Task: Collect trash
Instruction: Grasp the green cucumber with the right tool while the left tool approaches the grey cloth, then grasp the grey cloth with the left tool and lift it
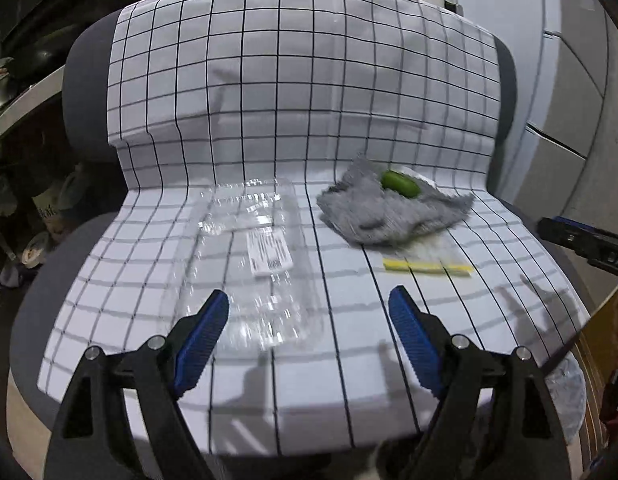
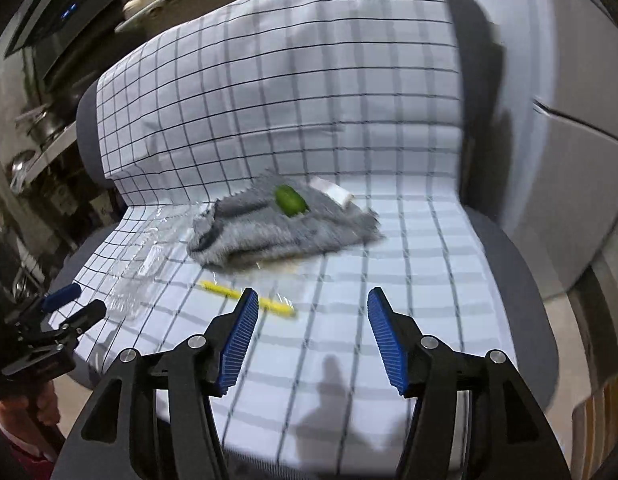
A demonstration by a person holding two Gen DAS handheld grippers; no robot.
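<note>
Your two views look down on a grey chair (image 1: 85,92) draped with a white checked cloth (image 1: 293,80) that covers the back and the seat. Everything for collection lies on the seat part of that cloth.

Largest item: a clear plastic clamshell box (image 1: 265,264) with a white label (image 1: 269,254), lying flat on the left half of the seat. In the left wrist view its near end sits between your fingers, slightly toward the left one; no contact visible.

Next: a crumpled grey rag (image 1: 385,212), on the right half near the fold of the seat and back. A small green fruit (image 1: 401,184) rests on top of it. A white wrapper (image 2: 333,192) pokes out from behind the rag's far edge.

Next: a clear zip bag with a yellow strip (image 1: 427,267), flat on the cloth just in front of the rag. In the right wrist view the strip's end (image 2: 245,294) passes behind your left finger tip.

Your left hand-held gripper (image 1: 309,308) is spread wide, nothing between the pads pressed. Your right hand-held gripper (image 2: 313,304) has its jaws parted, nothing held. Both hang above the seat's front half, pointing down at the cloth. Both views are motion-blurred.
</note>
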